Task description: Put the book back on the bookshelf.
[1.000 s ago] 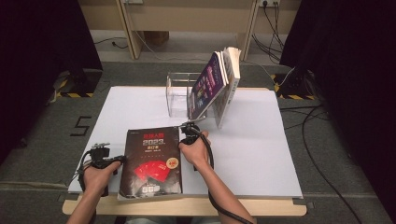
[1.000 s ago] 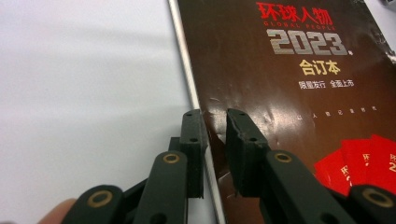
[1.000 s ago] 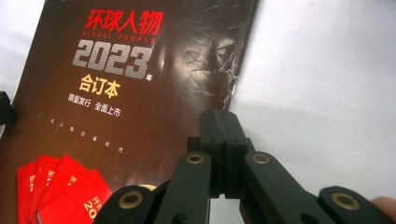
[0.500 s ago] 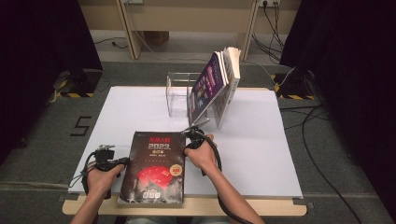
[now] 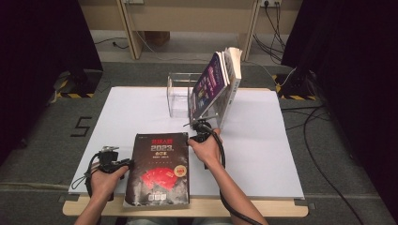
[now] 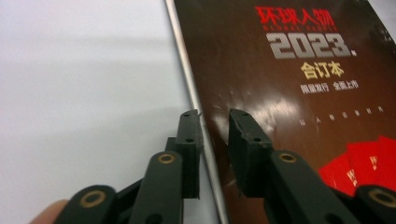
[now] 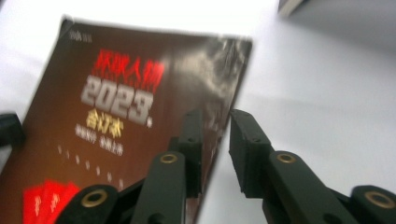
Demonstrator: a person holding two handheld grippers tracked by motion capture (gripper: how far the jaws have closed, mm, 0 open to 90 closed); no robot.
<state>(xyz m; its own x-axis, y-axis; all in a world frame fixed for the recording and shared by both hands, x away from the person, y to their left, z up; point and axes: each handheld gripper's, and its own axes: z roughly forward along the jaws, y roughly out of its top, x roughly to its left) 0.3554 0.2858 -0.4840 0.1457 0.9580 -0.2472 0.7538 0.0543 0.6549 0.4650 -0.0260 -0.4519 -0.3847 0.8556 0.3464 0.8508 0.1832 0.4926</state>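
A dark book [image 5: 159, 168] with red and white cover print lies flat near the table's front edge. My left gripper [image 5: 123, 163] sits at its left side. In the left gripper view the jaws of that gripper [image 6: 215, 116] straddle the spine edge of the book [image 6: 289, 93]; they have just been opening and a gap shows. My right gripper [image 5: 195, 138] is at the book's upper right corner. In the right gripper view its jaws [image 7: 215, 116] have also just been opening and stand apart over the right edge of the book [image 7: 116, 116].
A clear acrylic rack [image 5: 180, 96] stands at the middle back of the white table [image 5: 263, 154], with a few books [image 5: 216, 82] leaning in it. Bare white surface lies to the right of the dark book. Cables run on the floor at right.
The book has shifted slightly toward the front edge and lies flat. The right hand has edged a little to the right; the left hand has barely moved.
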